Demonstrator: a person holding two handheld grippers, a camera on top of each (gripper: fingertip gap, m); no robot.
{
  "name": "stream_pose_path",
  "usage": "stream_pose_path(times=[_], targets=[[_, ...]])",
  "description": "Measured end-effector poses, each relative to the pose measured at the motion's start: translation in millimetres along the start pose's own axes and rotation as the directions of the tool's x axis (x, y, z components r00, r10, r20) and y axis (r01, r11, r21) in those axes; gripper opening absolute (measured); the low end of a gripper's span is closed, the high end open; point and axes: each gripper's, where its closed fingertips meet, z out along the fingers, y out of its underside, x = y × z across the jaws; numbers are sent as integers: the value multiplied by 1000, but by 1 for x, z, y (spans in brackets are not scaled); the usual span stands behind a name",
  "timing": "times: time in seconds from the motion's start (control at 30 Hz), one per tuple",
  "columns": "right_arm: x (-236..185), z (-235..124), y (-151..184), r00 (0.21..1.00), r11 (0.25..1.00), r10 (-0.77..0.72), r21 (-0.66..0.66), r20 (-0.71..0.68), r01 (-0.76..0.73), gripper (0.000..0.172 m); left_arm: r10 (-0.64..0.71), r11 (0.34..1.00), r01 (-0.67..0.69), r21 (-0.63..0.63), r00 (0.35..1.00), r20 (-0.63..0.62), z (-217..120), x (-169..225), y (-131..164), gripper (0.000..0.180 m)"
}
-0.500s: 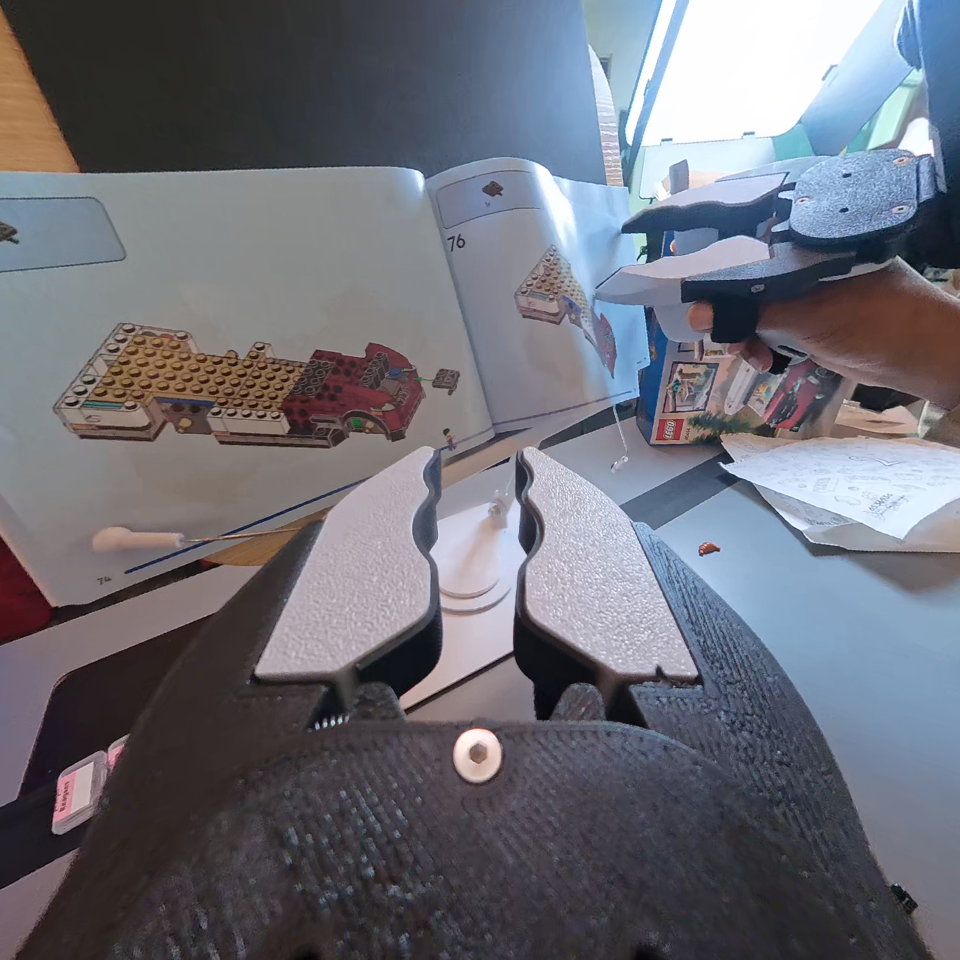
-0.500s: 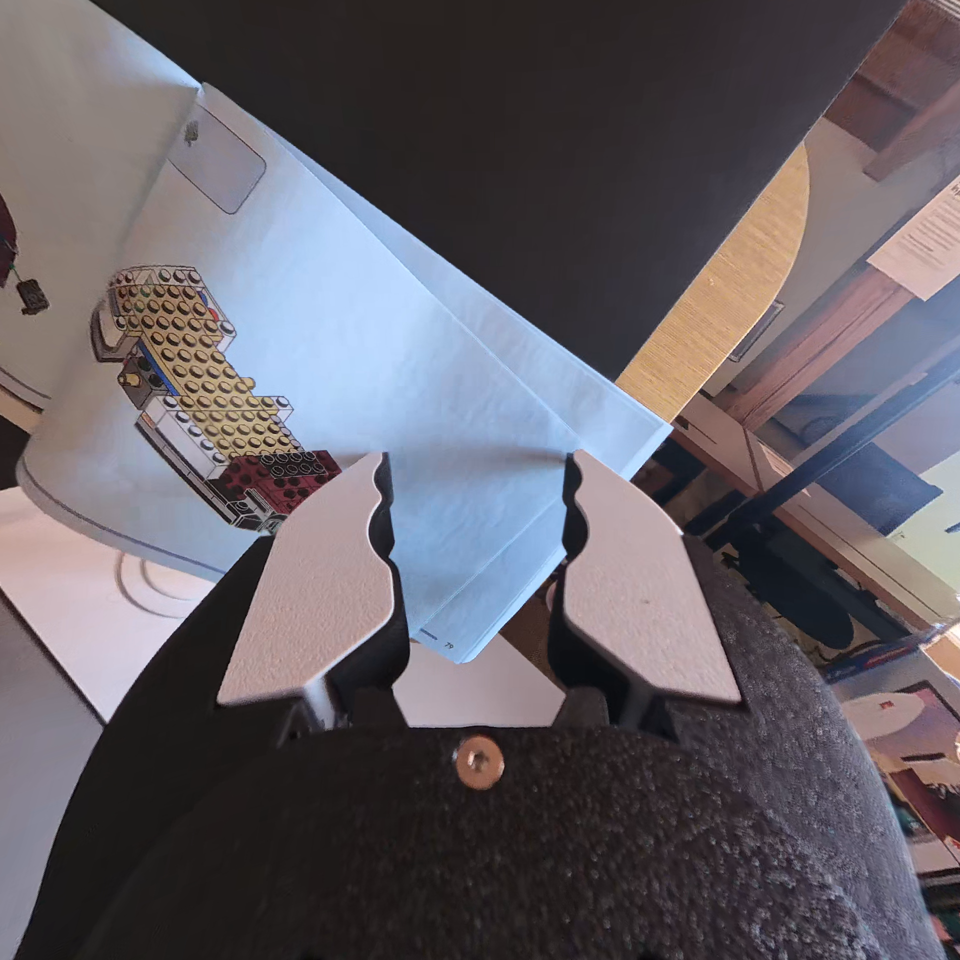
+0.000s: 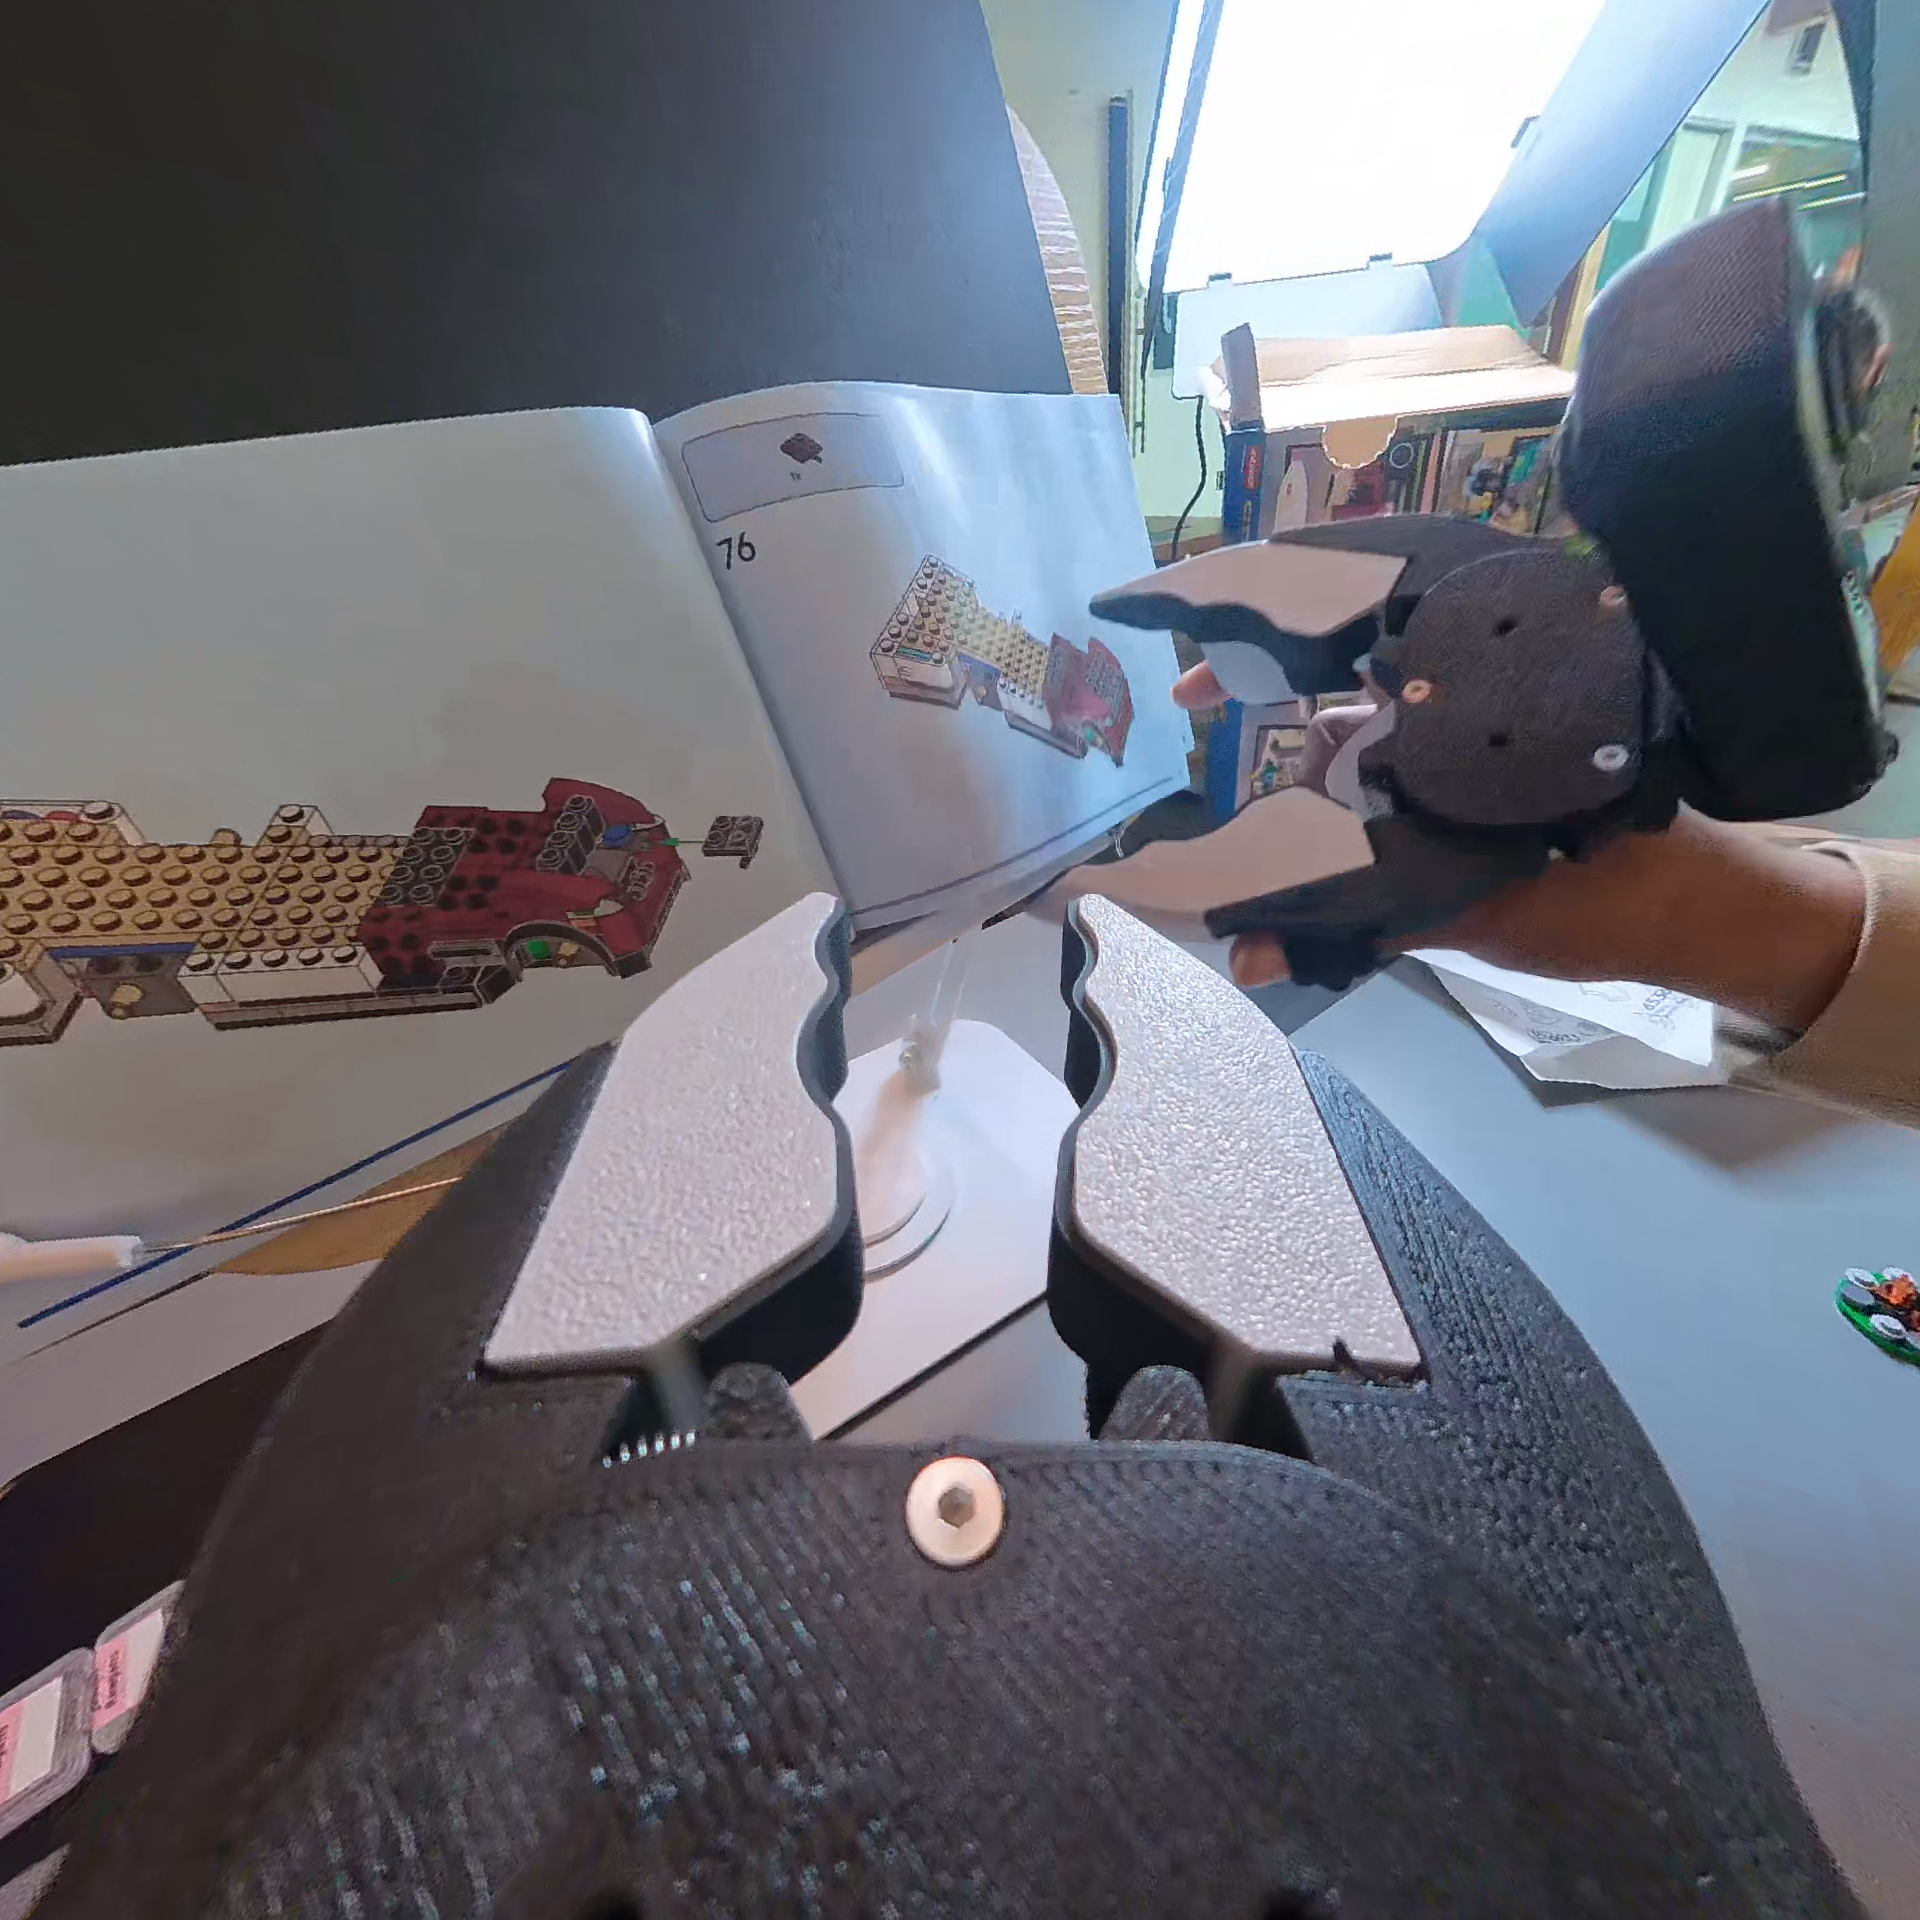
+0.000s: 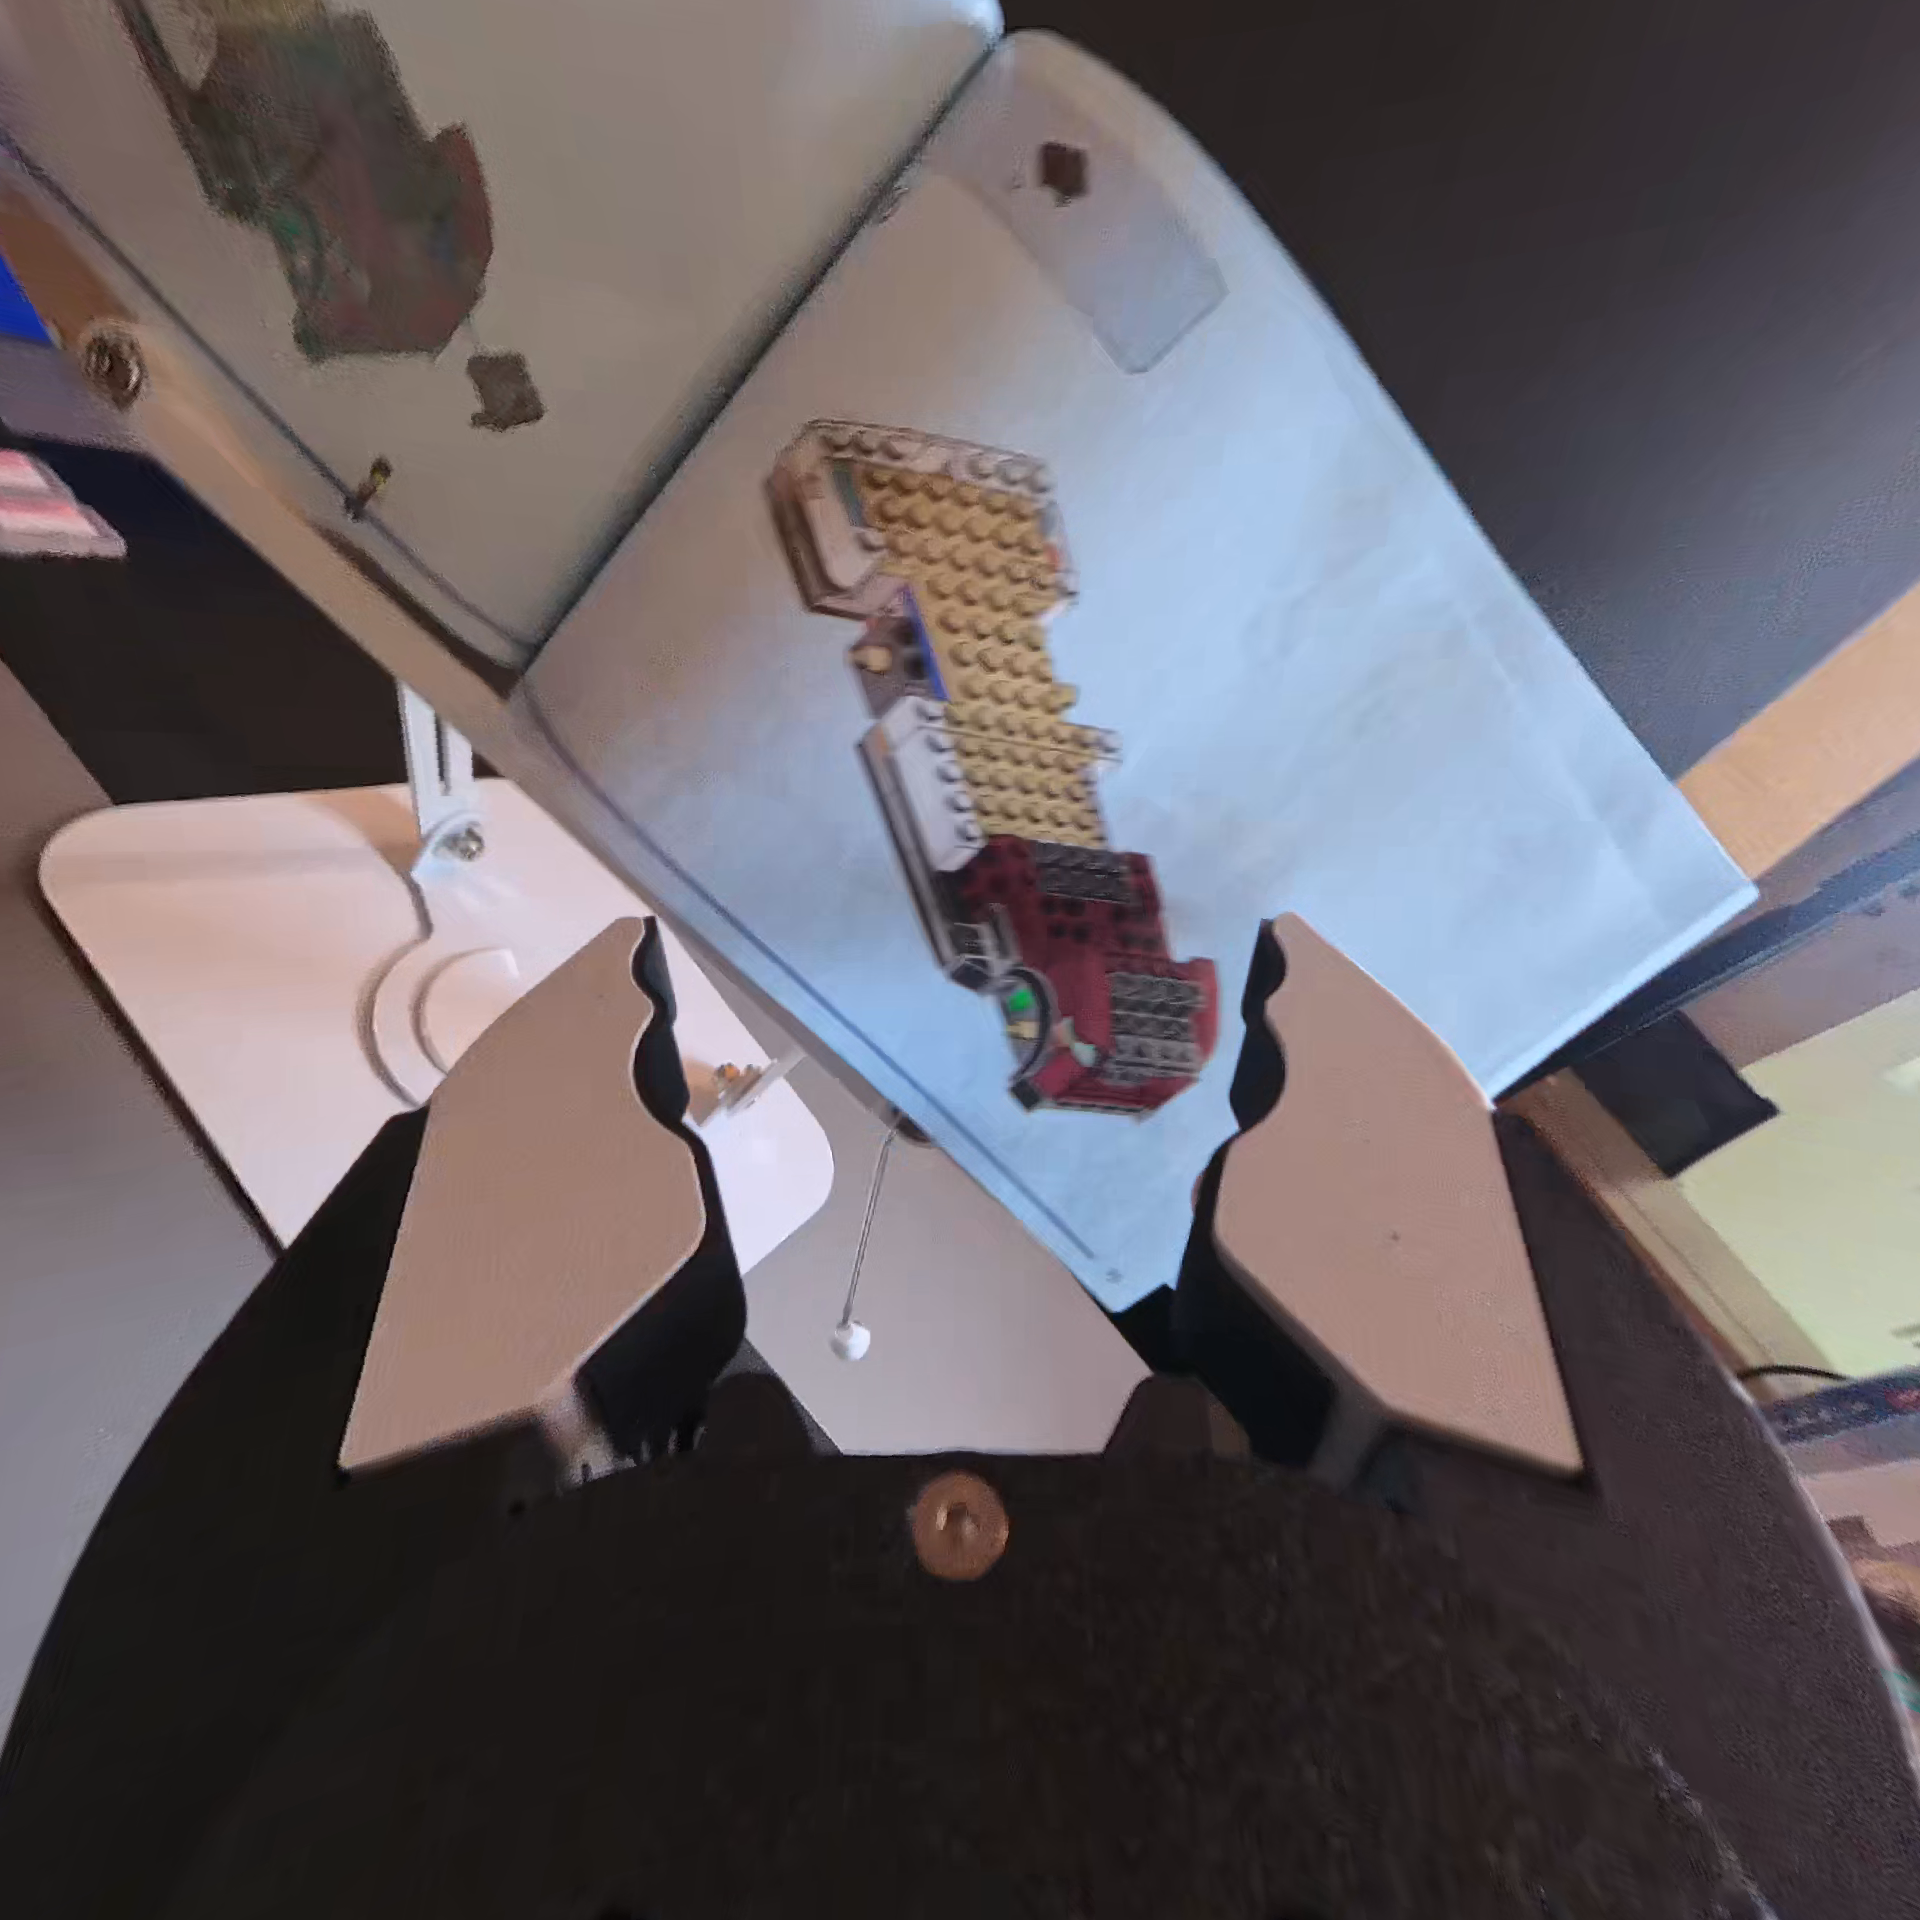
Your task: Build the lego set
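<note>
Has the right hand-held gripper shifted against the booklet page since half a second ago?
Yes. The right hand-held gripper, jaws open wide, now straddles the lower outer corner of the booklet's right page; earlier it sat higher on that edge.

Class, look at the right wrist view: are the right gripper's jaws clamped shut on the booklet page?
No: the right gripper has its jaws spread wide, and the booklet page lies between them without either pad pressing it.

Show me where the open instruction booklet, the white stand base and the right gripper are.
instruction booklet (image 3: 436,644), left wrist view, on its left page.
white stand base (image 4: 239,935), right wrist view, on its flat plate.
right gripper (image 3: 1132,717), left wrist view, between its fingertips.
</note>
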Motion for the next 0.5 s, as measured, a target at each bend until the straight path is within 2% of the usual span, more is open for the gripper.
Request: stream_pose_path(times=[0.1,0.17,0.23,0.3,0.4,0.5], targets=[[-2,3,5,994,995,-103,-15,-33,102,90,12,1000,-12,-3,1000,1,-4,0,0,39],[-2,2,5,995,995,-97,-6,-14,97,88,16,1000,-16,-4,1000,4,-6,-2,1,38],[-6,-4,-7,997,998,0,59,71,-4,91,7,1000,-7,-11,1000,5,-6,-4,3,38],[-5,-10,-16,966,978,193,50,172,-205,103,-8,1000,8,-10,1000,3,-6,-5,5,38],[30,-9,-24,951,949,296,86,90,-304,111,-22,1000,22,-14,1000,0,-4,-5,9,38],[44,9,-16,955,955,297,6,27,-297,117,-26,1000,26,-15,1000,-5,-3,-2,11,38]])
